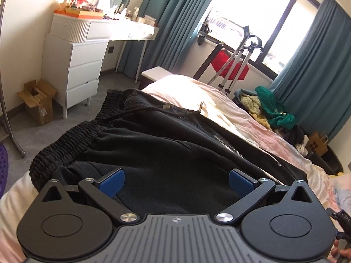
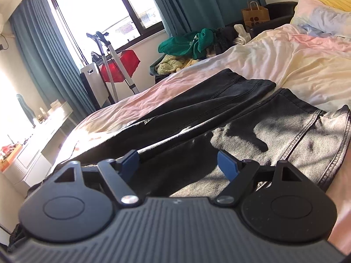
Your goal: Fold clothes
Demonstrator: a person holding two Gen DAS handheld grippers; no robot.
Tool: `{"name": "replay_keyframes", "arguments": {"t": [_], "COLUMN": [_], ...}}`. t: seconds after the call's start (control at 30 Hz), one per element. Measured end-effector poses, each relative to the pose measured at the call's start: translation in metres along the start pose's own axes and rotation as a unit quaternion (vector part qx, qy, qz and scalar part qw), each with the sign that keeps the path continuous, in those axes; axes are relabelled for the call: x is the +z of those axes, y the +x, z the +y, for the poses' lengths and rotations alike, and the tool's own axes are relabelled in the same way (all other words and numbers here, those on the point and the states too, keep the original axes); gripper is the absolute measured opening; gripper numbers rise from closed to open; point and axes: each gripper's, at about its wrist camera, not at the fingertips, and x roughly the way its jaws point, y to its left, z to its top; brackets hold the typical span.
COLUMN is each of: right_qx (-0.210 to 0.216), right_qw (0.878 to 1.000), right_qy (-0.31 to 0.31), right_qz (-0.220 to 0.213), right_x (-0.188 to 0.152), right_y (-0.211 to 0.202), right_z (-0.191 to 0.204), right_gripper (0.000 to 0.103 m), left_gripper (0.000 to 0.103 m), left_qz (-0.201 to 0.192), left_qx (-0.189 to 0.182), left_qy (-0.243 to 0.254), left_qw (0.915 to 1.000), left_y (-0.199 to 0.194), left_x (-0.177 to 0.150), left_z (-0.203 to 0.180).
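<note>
Black trousers (image 2: 219,114) lie spread on the bed (image 2: 285,65), legs flat, no fold visible yet; left tongs (image 1: 176,183) gape wide near the waistband (image 1: 72,138), empty; right tongs (image 2: 177,164) likewise open over a leg.

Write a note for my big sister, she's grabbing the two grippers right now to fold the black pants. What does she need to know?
Left gripper: open, holding nothing, low over the black pants near the elastic waistband.
Right gripper: open, holding nothing, low over the pant legs.
The pants lie spread out along the bed, the two legs side by side, hems toward the pillow.
Done: pants laid out roughly flat, no fold visible yet.
Left: grip the waistband and a leg, fold the pants, smooth them. More clothes sit in a pile beyond the bed.
</note>
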Motion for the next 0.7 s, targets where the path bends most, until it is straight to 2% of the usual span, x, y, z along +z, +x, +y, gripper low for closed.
{"name": "replay_keyframes", "arguments": {"t": [0.13,0.2,0.3,0.43,0.53,0.63,0.67,0.7], "right_qx": [-0.015,-0.023,-0.033,-0.064,-0.091,-0.102,-0.1,-0.1], "right_qw": [1.0,0.999,0.997,0.992,0.984,0.972,0.966,0.96], "right_qy": [0.021,0.033,0.063,0.105,0.148,0.208,0.234,0.255], "right_qz": [-0.004,-0.007,-0.01,-0.017,-0.029,-0.046,-0.053,-0.059], "right_x": [0.002,0.004,0.006,0.007,0.009,0.012,0.013,0.014], "right_y": [-0.002,-0.003,-0.006,-0.009,-0.015,-0.025,-0.029,-0.034], "right_z": [-0.008,-0.014,-0.025,-0.043,-0.062,-0.091,-0.104,-0.116], "right_gripper": [0.081,0.081,0.081,0.081,0.081,0.082,0.082,0.081], "left_gripper": [0.101,0.101,0.099,0.096,0.09,0.088,0.084,0.082], "left_qz": [0.046,0.051,0.06,0.081,0.093,0.113,0.119,0.118], "left_qx": [0.024,0.035,0.059,0.081,0.083,0.103,0.11,0.108], "left_qy": [-0.1,-0.161,-0.216,-0.262,-0.295,-0.299,-0.299,-0.297], "left_qw": [0.9937,0.985,0.9728,0.9583,0.9472,0.942,0.9403,0.9414], "left_y": [0.004,0.0,-0.004,-0.003,0.005,0.015,0.018,0.02], "left_x": [0.006,0.005,0.003,-0.005,-0.012,-0.012,-0.011,-0.01], "left_z": [0.035,0.058,0.083,0.109,0.12,0.125,0.127,0.128]}}
